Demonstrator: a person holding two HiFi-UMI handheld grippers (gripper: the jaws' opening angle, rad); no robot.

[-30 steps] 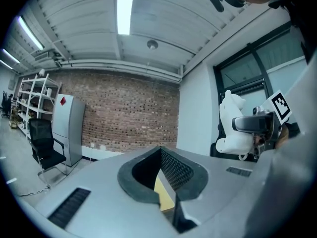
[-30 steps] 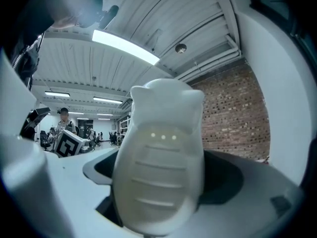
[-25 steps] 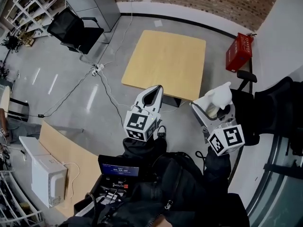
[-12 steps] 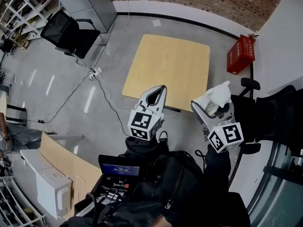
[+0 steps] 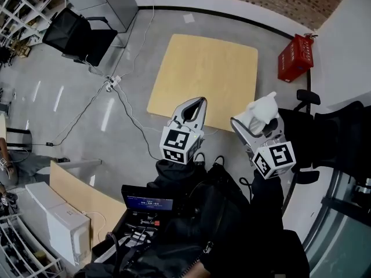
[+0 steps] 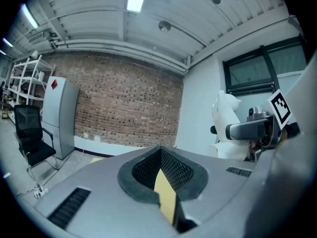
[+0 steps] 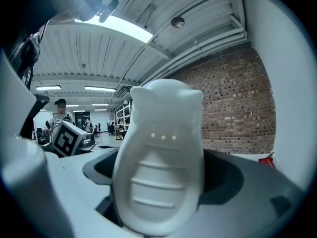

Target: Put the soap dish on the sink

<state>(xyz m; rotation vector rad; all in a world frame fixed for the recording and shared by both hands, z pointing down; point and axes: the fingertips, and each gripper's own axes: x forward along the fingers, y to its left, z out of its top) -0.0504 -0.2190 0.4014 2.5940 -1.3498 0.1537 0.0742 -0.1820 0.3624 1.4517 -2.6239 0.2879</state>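
The white soap dish (image 5: 262,111) is held up in the air, with my right gripper (image 5: 259,122) shut on it. In the right gripper view the soap dish (image 7: 161,157) fills the middle, its ribbed face toward the camera, upright between the jaws of the right gripper (image 7: 159,192). My left gripper (image 5: 199,102) hangs beside it to the left, shut and holding nothing. In the left gripper view the left gripper (image 6: 161,151) has its jaws meeting, and the soap dish (image 6: 225,114) shows at the right. No sink is in view.
A square wooden table (image 5: 203,68) stands just ahead on the grey floor. A red box (image 5: 295,58) sits by the white wall at the right, and a black office chair (image 5: 327,138) is close on the right. Cables (image 5: 116,88) cross the floor; another black chair (image 5: 75,30) stands far left.
The whole scene has slid in the head view as the person shifted. Both grippers keep their pose, now slightly higher and nearer the table's front edge. The dish stays held.
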